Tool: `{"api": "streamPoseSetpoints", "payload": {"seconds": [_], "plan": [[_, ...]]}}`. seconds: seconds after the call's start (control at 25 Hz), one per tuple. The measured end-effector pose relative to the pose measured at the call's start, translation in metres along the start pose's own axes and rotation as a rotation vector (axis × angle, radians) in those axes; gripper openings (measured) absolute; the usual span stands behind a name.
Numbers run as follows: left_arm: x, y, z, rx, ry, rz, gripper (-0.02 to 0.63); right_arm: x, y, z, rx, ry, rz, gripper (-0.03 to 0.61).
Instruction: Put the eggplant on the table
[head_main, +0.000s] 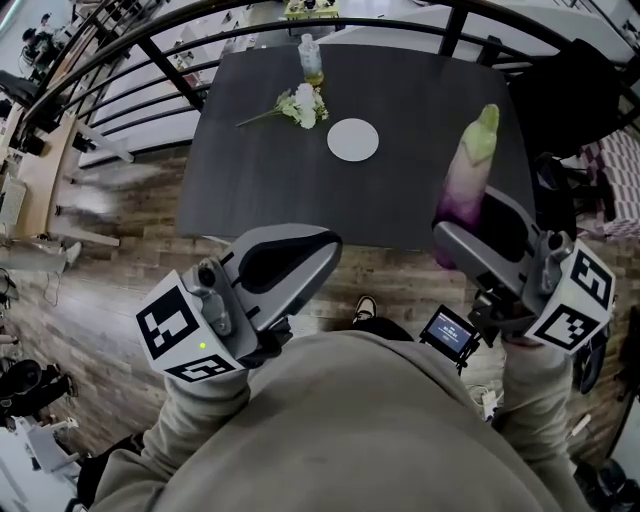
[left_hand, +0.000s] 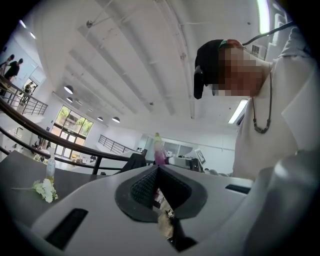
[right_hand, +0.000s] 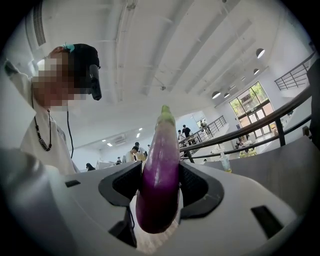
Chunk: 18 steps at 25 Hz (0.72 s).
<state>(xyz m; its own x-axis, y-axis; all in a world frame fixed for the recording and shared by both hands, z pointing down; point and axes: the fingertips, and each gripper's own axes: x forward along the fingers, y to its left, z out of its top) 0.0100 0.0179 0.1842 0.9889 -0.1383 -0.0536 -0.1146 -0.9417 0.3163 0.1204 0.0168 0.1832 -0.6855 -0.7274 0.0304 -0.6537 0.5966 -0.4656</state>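
Eggplant in the air at the near right of the surface, not yet set down.

At the left, my left tool (head_main: 315, 250) is clenched on nothing, jaws together, near the front edge of the dark surface (head_main: 250, 190). In the far middle of the surface I see a small bunch of flowers (head_main: 300, 106), a bottle (head_main: 312, 60) behind it and a white round plate (head_main: 353, 140). At the right, my right tool (head_main: 447, 238) grasps the eggplant (head_main: 468, 170) by its purple lower end. It stands upright, green tip up. I judge this is the carrying step. The next move calls for bringing the right tool over the bare near part, lowering it, laying the eggplant down so it does not roll, then releasing the jaws.
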Motion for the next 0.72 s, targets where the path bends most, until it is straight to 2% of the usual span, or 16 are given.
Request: {"api": "streamPoseSetpoints", "payload": {"seconds": [0.16,0.4,0.72], "plan": [[0.032,0.009,-0.003,0.002,0.029,-0.004,0.005,-0.016,-0.026,0.001,0.039,-0.022,0.006,0.236],[0.066,0.036,0.014,-0.015,0.046,-0.001,0.005,-0.016,-0.059,0.018,0.091,-0.024,-0.016,0.236],[0.097,0.05,-0.006,-0.03,0.071,-0.033,0.005,-0.033,-0.09,0.014,0.093,-0.049,-0.056,0.236]]}}
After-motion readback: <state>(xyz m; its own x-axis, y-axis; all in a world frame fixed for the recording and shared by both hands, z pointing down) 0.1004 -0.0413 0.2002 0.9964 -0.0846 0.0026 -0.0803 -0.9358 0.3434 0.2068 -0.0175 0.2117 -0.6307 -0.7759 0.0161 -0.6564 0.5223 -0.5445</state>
